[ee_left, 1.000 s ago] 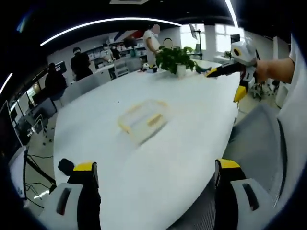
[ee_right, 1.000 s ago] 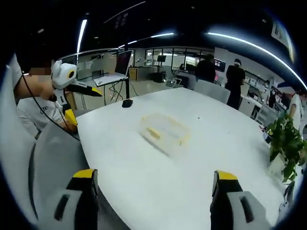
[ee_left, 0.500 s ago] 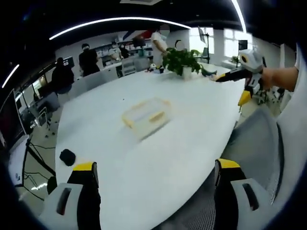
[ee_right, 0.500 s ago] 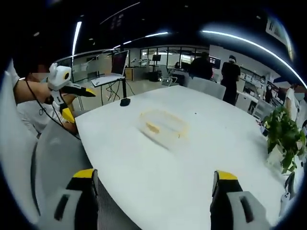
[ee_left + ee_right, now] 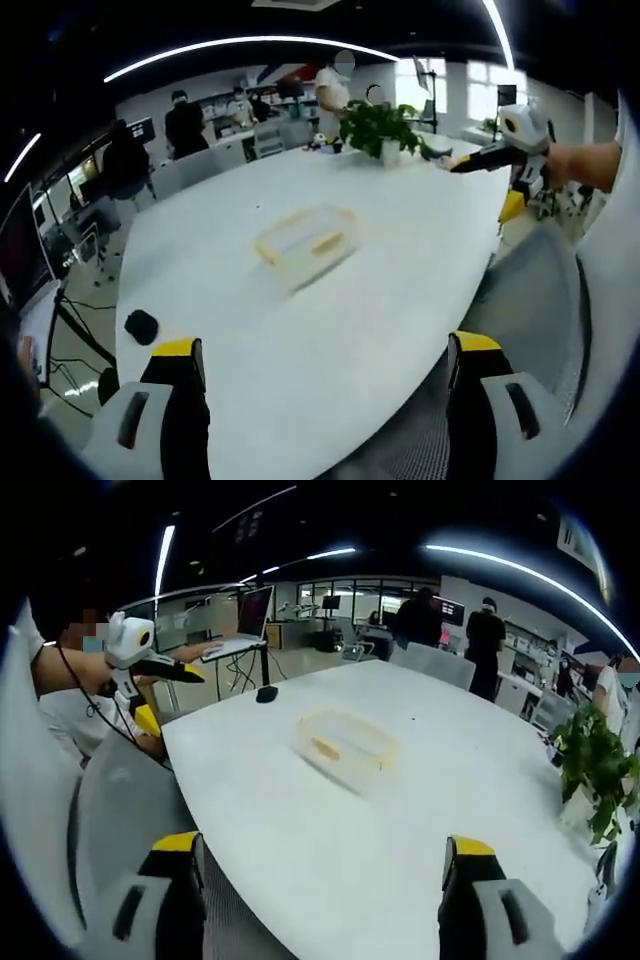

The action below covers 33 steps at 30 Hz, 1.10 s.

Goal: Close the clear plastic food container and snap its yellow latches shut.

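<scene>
Both grippers, left gripper (image 5: 320, 375) and right gripper (image 5: 320, 865), jaws apart, empty. Clear container (image 5: 305, 239) mid-table (image 5: 300, 340), well ahead, equally far from each; long axis diagonal.

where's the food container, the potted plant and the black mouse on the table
food container (image 5: 302, 240), left gripper view, on its clear lid
potted plant (image 5: 372, 124), left gripper view, on its green leaves
black mouse (image 5: 265, 693), right gripper view, on its top, near the table edge
</scene>
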Each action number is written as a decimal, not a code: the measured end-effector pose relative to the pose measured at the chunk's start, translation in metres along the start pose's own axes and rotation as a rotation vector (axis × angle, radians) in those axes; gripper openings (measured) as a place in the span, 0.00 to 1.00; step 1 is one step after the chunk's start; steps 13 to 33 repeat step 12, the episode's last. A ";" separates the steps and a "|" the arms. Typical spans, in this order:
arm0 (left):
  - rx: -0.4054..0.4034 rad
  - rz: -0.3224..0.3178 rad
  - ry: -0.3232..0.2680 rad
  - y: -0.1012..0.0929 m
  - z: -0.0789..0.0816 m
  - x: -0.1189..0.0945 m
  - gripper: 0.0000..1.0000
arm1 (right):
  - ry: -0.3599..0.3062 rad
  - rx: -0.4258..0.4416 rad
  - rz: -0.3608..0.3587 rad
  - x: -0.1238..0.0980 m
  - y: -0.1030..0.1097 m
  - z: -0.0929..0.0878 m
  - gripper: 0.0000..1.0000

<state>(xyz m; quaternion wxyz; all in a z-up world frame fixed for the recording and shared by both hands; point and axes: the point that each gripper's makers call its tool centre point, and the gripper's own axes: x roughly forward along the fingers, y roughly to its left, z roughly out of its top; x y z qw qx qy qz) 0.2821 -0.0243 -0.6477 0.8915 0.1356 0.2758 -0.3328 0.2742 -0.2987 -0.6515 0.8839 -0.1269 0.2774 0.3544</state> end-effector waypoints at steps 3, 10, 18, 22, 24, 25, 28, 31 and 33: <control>-0.006 -0.001 -0.008 0.000 0.002 0.000 0.99 | 0.001 0.000 0.005 0.001 0.002 -0.001 0.99; -0.009 -0.007 -0.011 -0.001 0.003 0.003 0.99 | 0.014 0.005 0.005 0.002 0.002 -0.008 0.99; -0.011 -0.009 -0.011 -0.002 0.004 0.003 0.99 | 0.014 0.010 0.008 0.002 0.002 -0.009 0.99; -0.011 -0.009 -0.011 -0.002 0.004 0.003 0.99 | 0.014 0.010 0.008 0.002 0.002 -0.009 0.99; -0.011 -0.009 -0.011 -0.002 0.004 0.003 0.99 | 0.014 0.010 0.008 0.002 0.002 -0.009 0.99; -0.011 -0.009 -0.011 -0.002 0.004 0.003 0.99 | 0.014 0.010 0.008 0.002 0.002 -0.009 0.99; -0.011 -0.009 -0.011 -0.002 0.004 0.003 0.99 | 0.014 0.010 0.008 0.002 0.002 -0.009 0.99; -0.011 -0.009 -0.011 -0.002 0.004 0.003 0.99 | 0.014 0.010 0.008 0.002 0.002 -0.009 0.99; -0.011 -0.009 -0.011 -0.002 0.004 0.003 0.99 | 0.014 0.010 0.008 0.002 0.002 -0.009 0.99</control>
